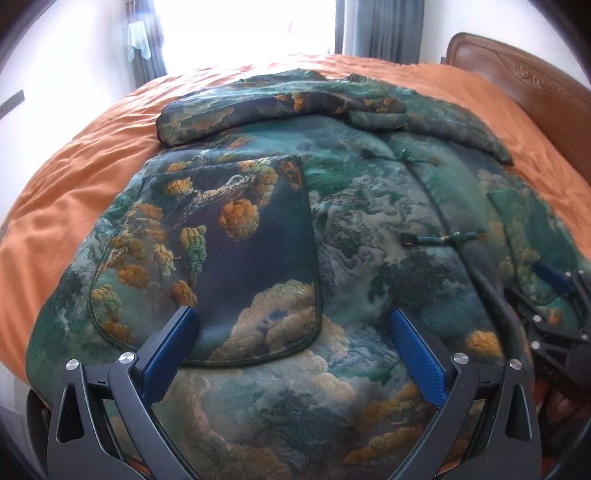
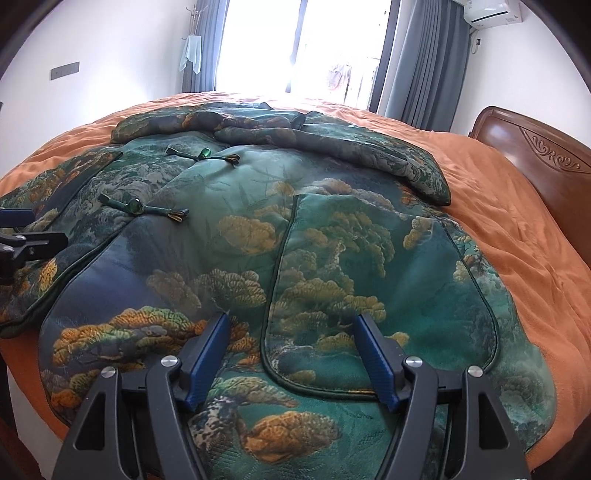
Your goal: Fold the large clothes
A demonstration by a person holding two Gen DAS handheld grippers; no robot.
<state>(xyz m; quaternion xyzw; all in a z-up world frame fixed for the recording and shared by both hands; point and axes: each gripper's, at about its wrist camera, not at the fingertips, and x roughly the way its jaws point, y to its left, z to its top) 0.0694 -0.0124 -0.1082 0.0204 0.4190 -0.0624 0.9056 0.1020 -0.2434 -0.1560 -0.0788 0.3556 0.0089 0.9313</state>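
Observation:
A padded green coat (image 1: 362, 229) printed with trees and clouds lies flat, front up, on the orange bed, both sleeves (image 1: 207, 118) folded across its top. My left gripper (image 1: 293, 317) hovers open over the hem by the left patch pocket (image 1: 221, 266). In the right wrist view the coat (image 2: 236, 206) fills the frame, and my right gripper (image 2: 291, 321) stands open above the hem at the right pocket (image 2: 380, 288), nothing between its fingers. The right gripper's blue fingertip (image 1: 552, 275) shows at the left view's right edge. The left gripper's blue fingertip (image 2: 14, 218) shows at the right view's left edge.
The orange bedspread (image 1: 81, 177) surrounds the coat. A carved wooden headboard (image 2: 539, 162) stands on the right. Beyond the bed are a bright window (image 2: 295, 44) with grey curtains and an air conditioner (image 2: 491, 13) high on the wall.

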